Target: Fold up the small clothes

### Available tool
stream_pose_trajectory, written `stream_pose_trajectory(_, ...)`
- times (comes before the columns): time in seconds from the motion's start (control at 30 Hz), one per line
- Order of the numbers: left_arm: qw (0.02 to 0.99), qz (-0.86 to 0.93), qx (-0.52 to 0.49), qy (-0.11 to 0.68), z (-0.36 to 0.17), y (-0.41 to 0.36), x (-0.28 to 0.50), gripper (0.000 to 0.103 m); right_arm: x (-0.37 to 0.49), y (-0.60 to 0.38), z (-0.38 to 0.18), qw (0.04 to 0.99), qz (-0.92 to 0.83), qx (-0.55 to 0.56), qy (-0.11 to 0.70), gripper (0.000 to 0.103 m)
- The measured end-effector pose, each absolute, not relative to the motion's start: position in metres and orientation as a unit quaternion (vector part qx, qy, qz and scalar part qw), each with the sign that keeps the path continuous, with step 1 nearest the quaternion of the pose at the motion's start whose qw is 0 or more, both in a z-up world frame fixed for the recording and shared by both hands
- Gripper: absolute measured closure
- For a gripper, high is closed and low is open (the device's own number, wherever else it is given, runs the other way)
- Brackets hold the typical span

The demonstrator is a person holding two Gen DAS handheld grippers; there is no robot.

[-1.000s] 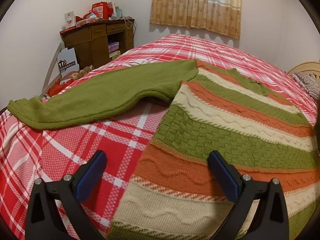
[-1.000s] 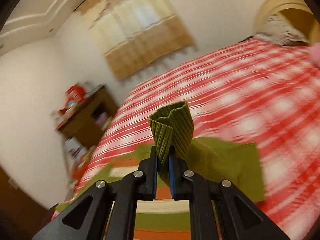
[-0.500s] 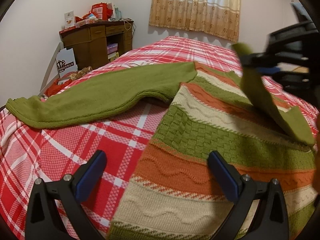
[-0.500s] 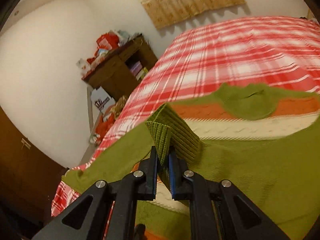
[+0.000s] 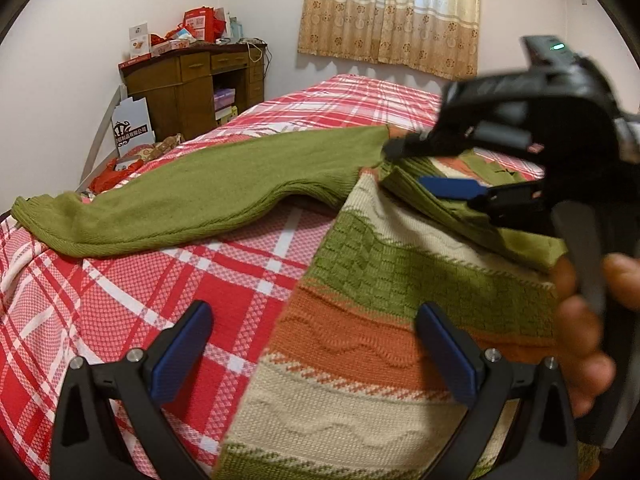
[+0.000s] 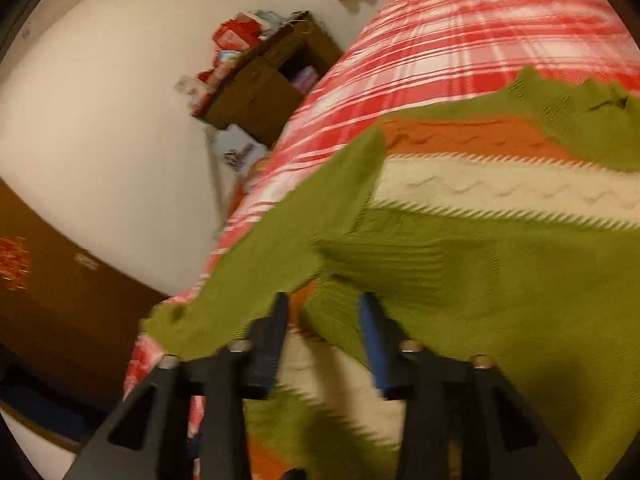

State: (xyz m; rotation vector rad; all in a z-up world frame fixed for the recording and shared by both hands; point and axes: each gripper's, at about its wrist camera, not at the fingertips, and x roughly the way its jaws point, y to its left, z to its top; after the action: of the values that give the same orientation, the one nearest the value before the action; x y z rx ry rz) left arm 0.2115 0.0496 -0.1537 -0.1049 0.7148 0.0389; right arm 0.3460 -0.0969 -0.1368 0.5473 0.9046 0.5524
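Observation:
A knitted sweater (image 5: 380, 292) with green, orange and cream stripes lies flat on the red plaid bed (image 5: 140, 300). Its left green sleeve (image 5: 208, 196) stretches out to the left. Its right green sleeve (image 5: 476, 220) lies folded across the chest. My left gripper (image 5: 316, 344) is open and empty above the sweater's lower left edge. My right gripper (image 6: 324, 332) is open, its jaws apart just over the folded sleeve's cuff (image 6: 384, 264); in the left wrist view it (image 5: 416, 168) hovers at the upper right, held by a hand (image 5: 580, 320).
A wooden desk (image 5: 192, 88) piled with boxes stands at the far left wall, with a cardboard sign (image 5: 132, 128) and clutter on the floor beside the bed. A curtain (image 5: 388, 12) hangs on the back wall.
My right gripper carried the right sleeve's cuff leftwards across the sweater's chest, lowered it, and opened, letting the sleeve go. My left gripper stayed still and open.

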Motion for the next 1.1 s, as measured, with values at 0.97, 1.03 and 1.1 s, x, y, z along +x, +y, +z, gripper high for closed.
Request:
stream_pose_trajectory(0.97, 0.927, 0.033, -0.018, 0.372, -0.135, 0.031, 0.221, 0.0, 0.248, -0.266, -0.104, 0.92, -0.027, 0.129, 0.369, 0.06)
stream_pose_trajectory(1.03, 0.935, 0.027, -0.002, 0.354, -0.123, 0.022, 0.222, 0.0, 0.243, -0.284, -0.101, 0.923, -0.061, 0.118, 0.36, 0.06)
stream_pose_trajectory(1.1, 0.946, 0.025, 0.027, 0.322, -0.107, 0.009, 0.227, 0.0, 0.234, -0.307, -0.099, 0.924, -0.089, 0.138, 0.346, 0.06)
